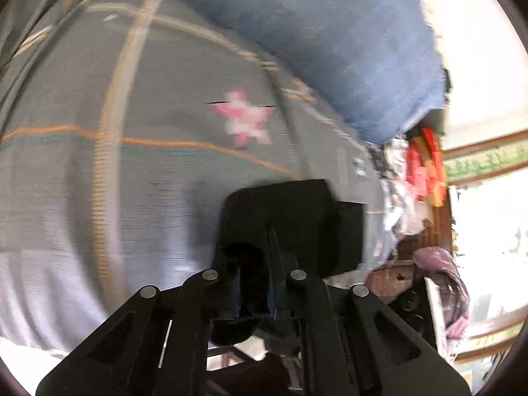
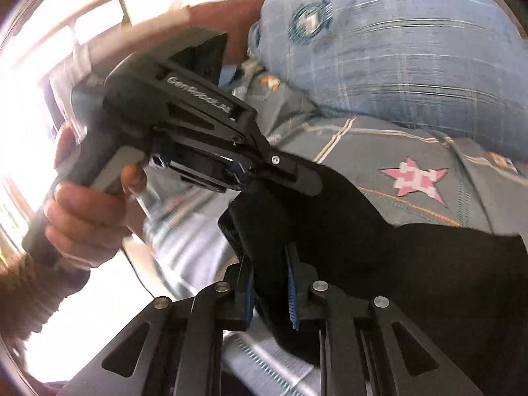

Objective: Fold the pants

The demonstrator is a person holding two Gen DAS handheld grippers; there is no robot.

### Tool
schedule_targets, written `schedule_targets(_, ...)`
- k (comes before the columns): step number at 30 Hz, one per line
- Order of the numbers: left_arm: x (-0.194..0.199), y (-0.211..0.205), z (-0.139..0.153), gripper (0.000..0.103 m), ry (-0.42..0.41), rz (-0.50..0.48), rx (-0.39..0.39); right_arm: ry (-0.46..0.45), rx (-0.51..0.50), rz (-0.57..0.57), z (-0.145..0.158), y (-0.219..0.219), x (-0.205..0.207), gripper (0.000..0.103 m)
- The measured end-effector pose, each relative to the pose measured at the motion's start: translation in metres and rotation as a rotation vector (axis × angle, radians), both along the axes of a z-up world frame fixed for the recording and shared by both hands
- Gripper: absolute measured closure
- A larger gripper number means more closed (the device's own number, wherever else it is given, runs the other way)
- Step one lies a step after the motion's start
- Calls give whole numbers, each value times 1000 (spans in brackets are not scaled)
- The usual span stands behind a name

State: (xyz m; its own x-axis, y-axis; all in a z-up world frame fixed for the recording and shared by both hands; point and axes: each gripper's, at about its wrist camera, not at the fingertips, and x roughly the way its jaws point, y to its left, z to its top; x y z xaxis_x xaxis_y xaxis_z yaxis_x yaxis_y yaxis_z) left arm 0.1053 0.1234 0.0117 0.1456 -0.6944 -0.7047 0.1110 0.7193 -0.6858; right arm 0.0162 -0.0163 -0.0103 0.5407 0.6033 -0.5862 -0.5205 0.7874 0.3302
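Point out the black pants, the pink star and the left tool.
pants [image 2: 379,247]: right wrist view, on the dark cloth past the blue pads.
star [image 2: 414,180]: right wrist view, on its centre.
left tool [image 2: 298,178]: right wrist view, at its fingertips, closed on the pants.

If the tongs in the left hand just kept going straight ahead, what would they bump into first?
The left tongs already pinch the black pants, so those come first. Beyond them, probably the grey bedsheet with the pink star, though blur makes depth uncertain.
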Motion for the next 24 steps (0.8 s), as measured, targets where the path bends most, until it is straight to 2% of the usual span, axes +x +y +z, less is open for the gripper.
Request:
schedule_targets(4, -3, -71, 31, 93, -56, -109, -1, 11, 170, -81, 22, -61, -15, 87)
schedule_targets(7, -2, -140, 35, 91, -75, -203, 26, 24, 269, -167, 26, -114, -27, 87)
schedule_targets(11, 6, -226, 12, 90, -38, -287, 80, 61, 357, -318, 5, -185, -37, 84)
schedule_targets(14, 13, -272, -18, 90, 14, -337, 163, 172, 416, -451, -36, -231, -35, 81)
schedule_targets(16, 11, -293, -33, 90, 45, -366, 238, 250, 419, -511, -63, -249, -35, 81)
schedule_targets(18, 4, -300, -33, 90, 53, -389, 264, 283, 472, -504, -75, -258, -37, 84)
schedule_targets(21, -5, -290, 3, 90, -12, -406, 216, 266, 481, -487, -72, -263, -44, 79)
schedule_targets(23, -5, -272, 36, 83, -76, -389, 164, 265, 498, -483, -72, -268, -46, 71)
schedule_targets(24, -4, -262, 50, 70, -109, -376, 142, 267, 523, -486, -70, -272, -49, 68)
